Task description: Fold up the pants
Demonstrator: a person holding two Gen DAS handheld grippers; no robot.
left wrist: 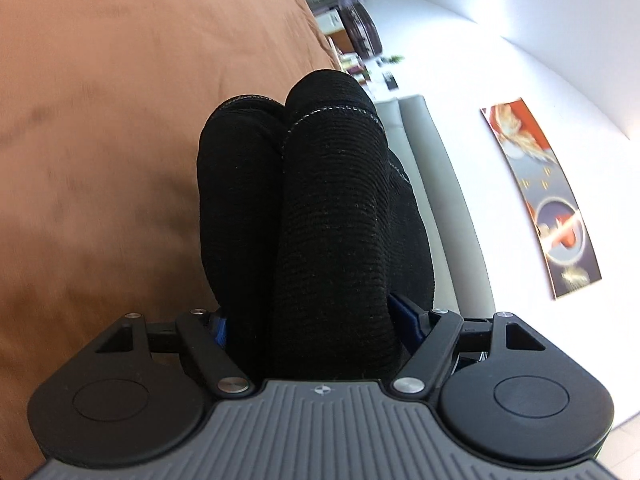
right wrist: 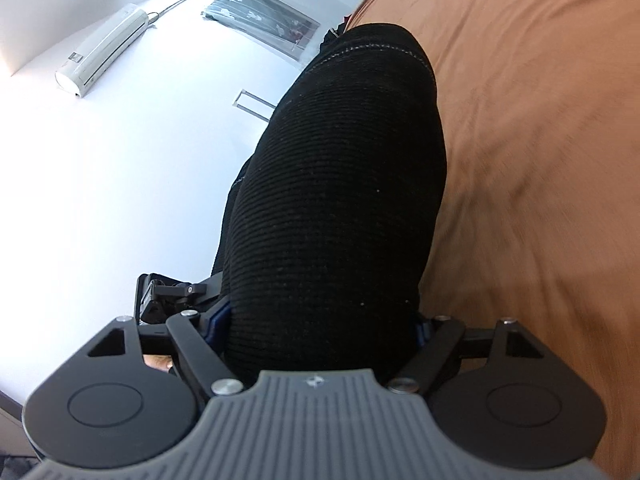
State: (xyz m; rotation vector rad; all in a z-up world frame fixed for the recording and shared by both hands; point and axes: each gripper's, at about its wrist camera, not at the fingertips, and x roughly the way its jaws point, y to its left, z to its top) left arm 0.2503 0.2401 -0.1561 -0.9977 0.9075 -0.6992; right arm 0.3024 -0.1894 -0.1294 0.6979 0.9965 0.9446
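The black ribbed-knit pants (left wrist: 320, 216) are clamped in the left gripper (left wrist: 316, 328), jaws closed in tight on a thick bunched double fold that's held up off the brown suede-like bedspread (left wrist: 100, 140). Same deal on the other side, where another fat bundle of the pants (right wrist: 336, 208) is pinched snug in the right gripper (right wrist: 320, 324) above the bedspread (right wrist: 540, 160). Further back, a colourful framed poster (left wrist: 540, 200) and a white wall-mounted air conditioner (right wrist: 102, 50) can be made out on the white walls.
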